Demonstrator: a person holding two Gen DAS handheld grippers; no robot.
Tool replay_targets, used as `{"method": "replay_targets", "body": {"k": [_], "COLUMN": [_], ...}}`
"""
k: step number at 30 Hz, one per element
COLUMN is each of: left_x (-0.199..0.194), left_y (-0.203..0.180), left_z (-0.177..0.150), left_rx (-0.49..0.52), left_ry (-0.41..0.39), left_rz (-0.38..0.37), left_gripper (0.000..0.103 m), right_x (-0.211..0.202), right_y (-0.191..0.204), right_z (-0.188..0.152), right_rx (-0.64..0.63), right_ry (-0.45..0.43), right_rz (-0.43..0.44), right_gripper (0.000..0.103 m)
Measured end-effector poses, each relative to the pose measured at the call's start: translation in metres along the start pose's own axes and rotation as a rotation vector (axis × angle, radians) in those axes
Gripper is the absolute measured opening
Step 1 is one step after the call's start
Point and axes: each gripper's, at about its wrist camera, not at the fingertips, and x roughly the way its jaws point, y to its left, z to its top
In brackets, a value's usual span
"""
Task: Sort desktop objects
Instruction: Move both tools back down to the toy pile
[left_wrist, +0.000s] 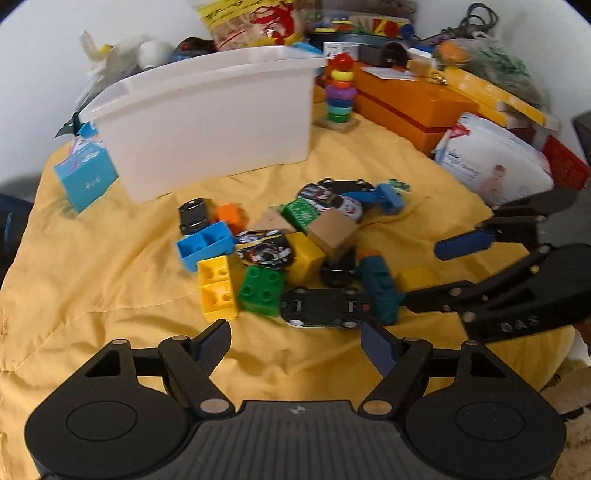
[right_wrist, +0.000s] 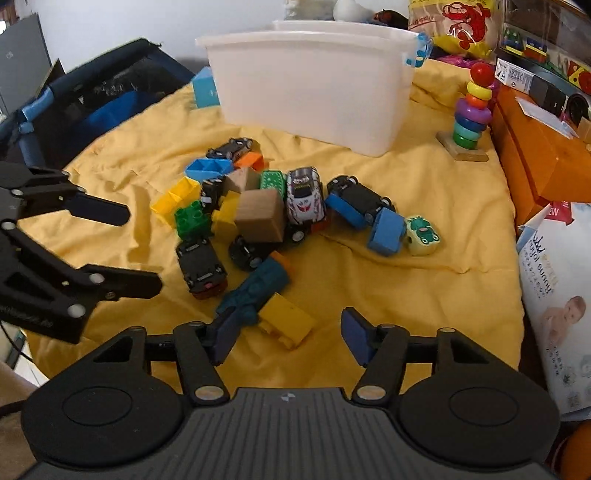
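1. Yellow cloth (left_wrist: 110, 280): covers the whole work surface, wrinkled; it serves as the sorting ground.

2. White bin (left_wrist: 207, 122): large, translucent-white, straight-walled, standing upright at 12 o'clock of the toy pile in both views. Its contents are hidden by the near wall. Probably the destination, since it sits just behind the pile within easy reach.

3. Toy pile (right_wrist: 258, 214): centre of the cloth, items touching and overlapping, apparently unsorted as yet. Contents, larger first:
- cardboard-brown cube (right_wrist: 260, 214), mid-pile, tilted;
- upturned black car (left_wrist: 321, 308), wheels up, at the pile's 6 o'clock in the left wrist view;
- white patterned car (right_wrist: 304, 195), upright, just beside the cube at 3 o'clock;
- teal toy (right_wrist: 255, 291), lying on its side at 6 o'clock, touching a yellow brick (right_wrist: 288, 321);
- green brick (left_wrist: 262, 290), studs up, between a yellow hollow brick (left_wrist: 218, 288) and the upturned car;
- blue hollow brick (left_wrist: 205, 247), at 9 o'clock;
- frog-face block (right_wrist: 423, 234), at the 3 o'clock edge.

4. Left gripper (left_wrist: 295, 343): fingers spread wide, empty, hovering just short of the upturned car, likely lining up on it.

5. Right gripper (right_wrist: 286, 336): fingers likewise apart and empty, the yellow brick lying between them, so that looks its likeliest pick.

6. Ring stacker (right_wrist: 472, 110): upright at 2 o'clock, well apart from the pile.
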Motion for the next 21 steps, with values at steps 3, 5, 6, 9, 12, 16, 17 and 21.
{"method": "replay_targets", "body": {"k": [3,5,6,9,12,16,17,21], "left_x": [0.004,0.006,0.006,0.005,0.005,0.000,-0.001,-0.005], "left_y": [0.004,0.006,0.008,0.003,-0.006,-0.016,-0.018,-0.028], "left_z": [-0.003,-0.005,-0.006,-0.005,-0.006,-0.007,-0.008,-0.013], "left_rx": [-0.042,-0.076,-0.092,-0.092,-0.063,-0.012,-0.001,0.050], "left_ry": [0.028,0.036,0.038,0.032,0.029,0.018,0.017,0.030], "left_rz": [-0.032,-0.055,-0.068,-0.069,-0.066,-0.091,-0.101,-0.124], "left_gripper": [0.081,0.080,0.080,0.079,0.079,0.077,0.076,0.069], "right_x": [0.000,0.004,0.008,0.013,0.012,0.005,0.004,-0.001], "right_y": [0.002,0.006,0.007,0.014,0.017,0.016,0.015,0.017], "right_z": [-0.001,-0.001,-0.001,-0.005,-0.006,-0.008,-0.008,-0.013], "right_rx": [-0.026,-0.072,-0.093,-0.128,-0.159,-0.180,-0.184,-0.245], "right_ry": [-0.001,0.017,0.035,0.049,0.044,0.020,0.017,0.011], "right_rz": [-0.004,0.011,0.023,0.022,0.010,-0.017,-0.017,-0.031], "right_gripper": [0.059,0.060,0.060,0.060,0.059,0.059,0.056,0.024]}}
